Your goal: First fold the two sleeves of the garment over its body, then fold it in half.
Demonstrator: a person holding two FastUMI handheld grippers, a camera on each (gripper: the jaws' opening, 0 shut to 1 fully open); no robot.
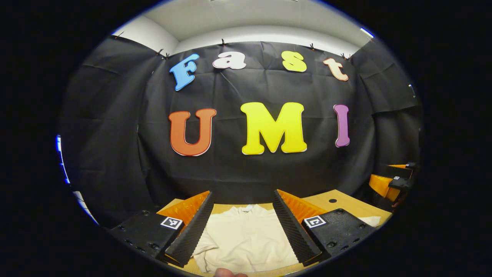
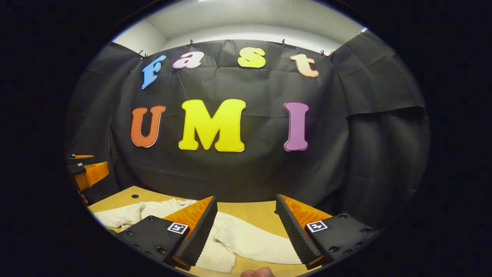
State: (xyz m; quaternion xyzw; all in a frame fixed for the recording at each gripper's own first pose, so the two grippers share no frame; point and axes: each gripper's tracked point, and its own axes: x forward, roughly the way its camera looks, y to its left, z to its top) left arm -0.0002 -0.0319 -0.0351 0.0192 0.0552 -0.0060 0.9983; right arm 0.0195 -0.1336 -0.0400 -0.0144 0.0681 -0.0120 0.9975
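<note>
A: Left gripper [image 1: 243, 227]?
B: Fingers spread, empty, above the table [image 1: 346, 204]. Garment [image 1: 246, 238] lies at 6 o'clock.
A: Right gripper [image 2: 246, 231]?
B: Spread, empty; sleeve [image 2: 250, 240] between the fingers, body at 8 o'clock.

The cream garment [image 1: 246, 238] is cut off at the near edge of the left gripper view and partly hidden behind the left gripper [image 1: 243, 227], while in the right gripper view the right gripper [image 2: 246, 231] covers its middle on the table [image 2: 250, 213].
</note>
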